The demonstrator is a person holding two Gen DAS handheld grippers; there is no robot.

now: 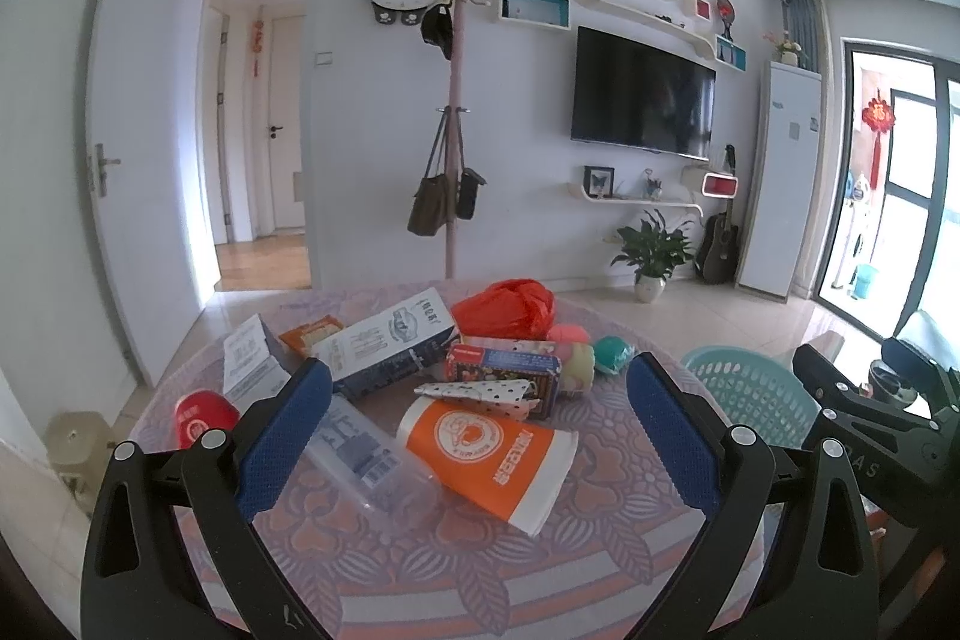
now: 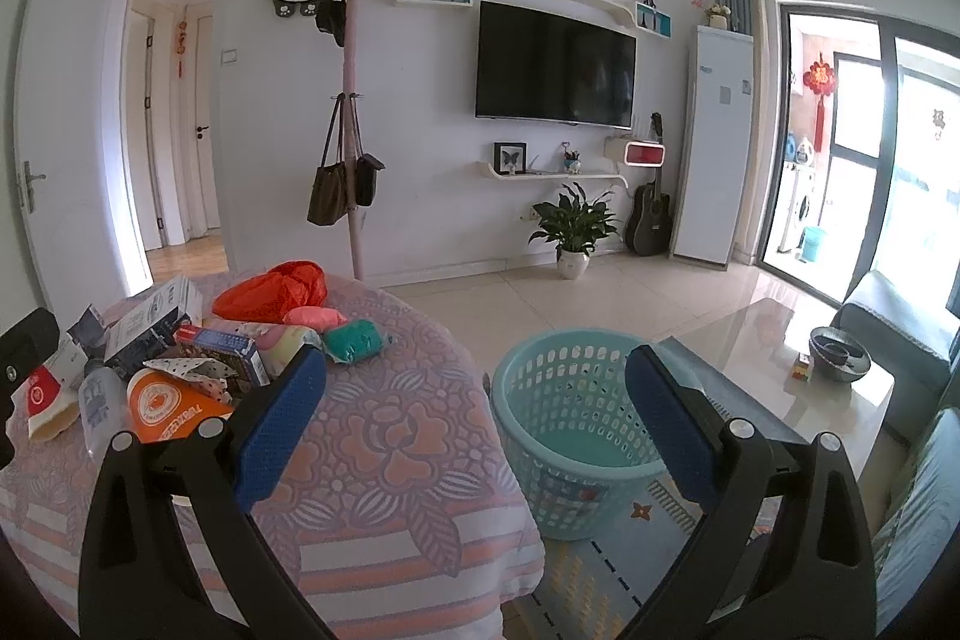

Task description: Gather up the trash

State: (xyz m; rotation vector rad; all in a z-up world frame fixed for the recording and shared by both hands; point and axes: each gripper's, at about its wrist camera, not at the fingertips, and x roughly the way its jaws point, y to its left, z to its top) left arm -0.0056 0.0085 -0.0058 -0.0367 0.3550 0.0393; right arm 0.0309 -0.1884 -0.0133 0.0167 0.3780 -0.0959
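Observation:
Trash lies on a round table with a pink flowered cloth [image 1: 420, 550]: an orange paper cup [image 1: 486, 454] on its side, a clear plastic bottle [image 1: 366, 460], a white box [image 1: 390, 340], a red and blue carton [image 1: 504, 370], a red plastic bag [image 1: 504, 307], a red cup [image 1: 201, 415] and a teal wad [image 1: 612, 355]. My left gripper [image 1: 477, 430] is open and empty, just above the orange cup. My right gripper [image 2: 477, 424] is open and empty, between the table edge [image 2: 480, 460] and a teal mesh basket [image 2: 576, 436] on the floor.
The basket also shows in the left wrist view [image 1: 750, 394], right of the table. A glass coffee table [image 2: 780, 358] and a grey sofa [image 2: 912, 460] stand to the right. A coat rack [image 1: 453, 160] and potted plant [image 1: 651, 256] stand by the far wall.

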